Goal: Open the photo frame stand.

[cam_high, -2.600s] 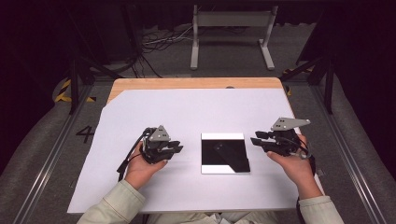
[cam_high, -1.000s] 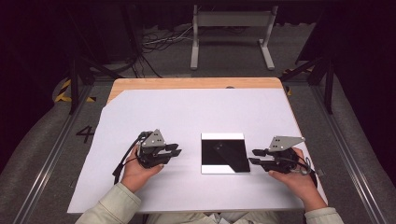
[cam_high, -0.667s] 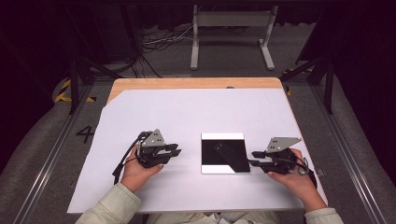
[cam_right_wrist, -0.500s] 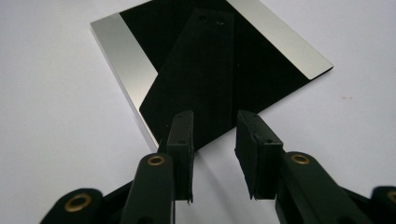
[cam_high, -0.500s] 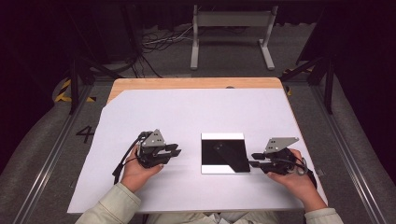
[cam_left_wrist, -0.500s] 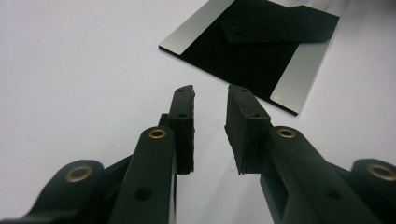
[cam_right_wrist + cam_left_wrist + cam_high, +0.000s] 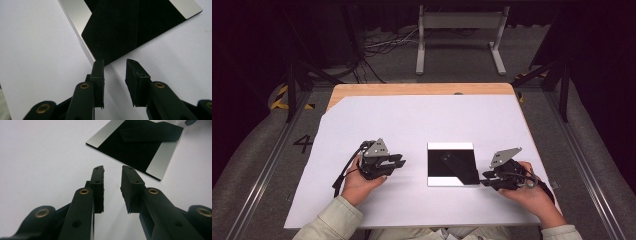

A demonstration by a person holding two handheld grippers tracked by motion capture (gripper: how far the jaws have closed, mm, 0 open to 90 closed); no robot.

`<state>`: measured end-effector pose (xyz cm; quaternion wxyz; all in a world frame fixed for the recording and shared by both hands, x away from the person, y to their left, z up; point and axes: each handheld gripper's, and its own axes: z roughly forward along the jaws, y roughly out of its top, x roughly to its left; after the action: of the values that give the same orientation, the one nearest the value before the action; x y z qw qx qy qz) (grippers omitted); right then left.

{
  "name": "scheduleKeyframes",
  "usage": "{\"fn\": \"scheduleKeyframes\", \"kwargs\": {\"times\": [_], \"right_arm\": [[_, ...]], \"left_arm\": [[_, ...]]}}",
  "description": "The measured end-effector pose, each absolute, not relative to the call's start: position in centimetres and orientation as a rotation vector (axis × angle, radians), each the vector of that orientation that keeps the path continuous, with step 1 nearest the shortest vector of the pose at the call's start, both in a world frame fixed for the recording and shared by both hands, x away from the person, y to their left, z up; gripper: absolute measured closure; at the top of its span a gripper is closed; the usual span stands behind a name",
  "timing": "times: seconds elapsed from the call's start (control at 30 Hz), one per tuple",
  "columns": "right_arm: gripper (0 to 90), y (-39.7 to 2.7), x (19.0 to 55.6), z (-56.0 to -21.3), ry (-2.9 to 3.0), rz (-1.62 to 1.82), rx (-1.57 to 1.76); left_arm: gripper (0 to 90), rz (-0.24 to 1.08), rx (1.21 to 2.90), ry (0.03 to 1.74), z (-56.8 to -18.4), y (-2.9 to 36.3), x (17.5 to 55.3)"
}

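Two grippers flank one flat thing on the white table sheet [image 7: 422, 125], which covers a wooden table [image 7: 412, 89]. Largest of the work pieces is the square black plate [image 7: 451, 164] with pale strips along two edges, lying flat at about five o'clock from the sheet's middle, probably laid there so either hand can reach it. At its nine o'clock, well apart, the left gripper [image 7: 398, 160] rests on the sheet, jaws parted with nothing between them, seemingly waiting. At the plate's four o'clock the right gripper [image 7: 486, 179] sits low, just beside the near corner; its jaws have just been closing, yet the pads [image 7: 98, 71] press nothing, the corner lying just ahead of them, likely lined up for an edge pinch.
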<state>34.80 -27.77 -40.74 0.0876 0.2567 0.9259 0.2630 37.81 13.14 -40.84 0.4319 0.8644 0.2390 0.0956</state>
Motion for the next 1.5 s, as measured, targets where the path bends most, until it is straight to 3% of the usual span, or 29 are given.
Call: {"fn": "scheduleKeyframes", "kwargs": {"times": [0.9,1.5], "right_arm": [[70.9,-26.9,34.5,-40.8,2.83,0.676,0.783],[80.9,-25.7,34.7,-41.4,2.856,0.583,0.775]], "left_arm": [[72.1,0.243,2.173,0.596,-41.0,13.0,37.9],[71.3,0.241,2.181,0.597,-41.1,12.9,37.9]]}}
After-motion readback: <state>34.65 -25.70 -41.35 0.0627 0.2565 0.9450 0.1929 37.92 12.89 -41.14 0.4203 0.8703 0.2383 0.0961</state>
